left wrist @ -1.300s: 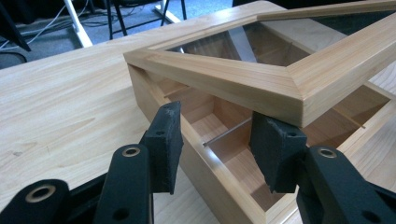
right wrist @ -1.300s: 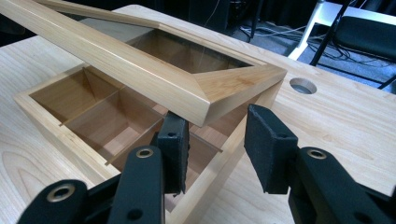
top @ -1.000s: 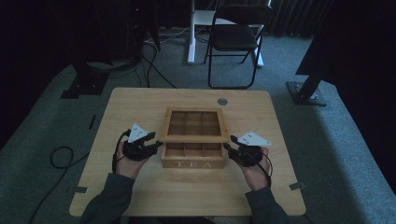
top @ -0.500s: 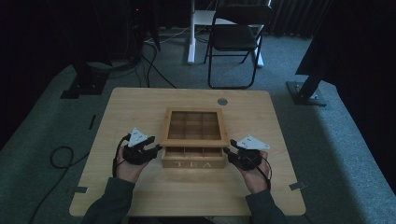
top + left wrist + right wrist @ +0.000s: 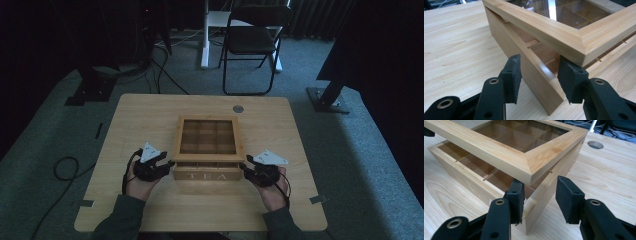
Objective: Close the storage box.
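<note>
- Your left tongs [image 5: 537, 80] are spread, with 1 jaw outside the box wall and the other tucked under the raised lid's [image 5: 564, 32] near corner, pinching nothing.
- Your right tongs [image 5: 539, 201] are spread as well, straddling the opposite front corner of the tea box [image 5: 207, 152], with 1 jaw inside under the lid.
- That box sits mid-surface [image 5: 150, 115] directly ahead of you, "TEA" lettered on its front, and its glass-paned lid is propped slightly open at the front edge.
- My read is that you are lifting the lid, so raise both corners at the same rate; uneven lift would likely twist the frame on its rear edge.
- Keep each inner jaw flat under the wooden frame rather than against the glass pane [image 5: 519, 132].
- Push upward and slightly away, since I judge the hinge to be at the far side; it is hidden.
- Watch the box base: it may slide on the smooth wood if you drag forward.
</note>
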Motion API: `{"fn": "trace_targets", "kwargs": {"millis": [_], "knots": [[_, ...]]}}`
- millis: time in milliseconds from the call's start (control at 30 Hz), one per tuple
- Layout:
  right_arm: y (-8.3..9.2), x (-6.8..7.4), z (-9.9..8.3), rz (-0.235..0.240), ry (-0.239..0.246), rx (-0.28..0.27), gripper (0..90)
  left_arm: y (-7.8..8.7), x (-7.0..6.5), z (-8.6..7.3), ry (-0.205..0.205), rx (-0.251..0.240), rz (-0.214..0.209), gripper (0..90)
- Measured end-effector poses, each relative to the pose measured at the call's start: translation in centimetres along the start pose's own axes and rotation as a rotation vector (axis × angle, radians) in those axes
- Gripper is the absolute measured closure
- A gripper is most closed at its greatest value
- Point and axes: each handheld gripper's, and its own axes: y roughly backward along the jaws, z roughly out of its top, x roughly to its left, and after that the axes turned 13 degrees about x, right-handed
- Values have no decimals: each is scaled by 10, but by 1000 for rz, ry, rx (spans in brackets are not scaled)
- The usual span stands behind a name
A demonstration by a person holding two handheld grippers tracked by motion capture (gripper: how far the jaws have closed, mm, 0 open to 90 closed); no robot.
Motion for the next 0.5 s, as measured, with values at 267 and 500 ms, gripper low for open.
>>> {"fn": "trace_targets", "kwargs": {"millis": [267, 500], "knots": [[-1, 1, -8, -5, -5, 9, 575, -3, -3, -7, 5, 13, -1, 536], [-1, -1, -14, 3, -23, 19, 566, -4, -3, -12, 4, 13, -10, 526]]}}
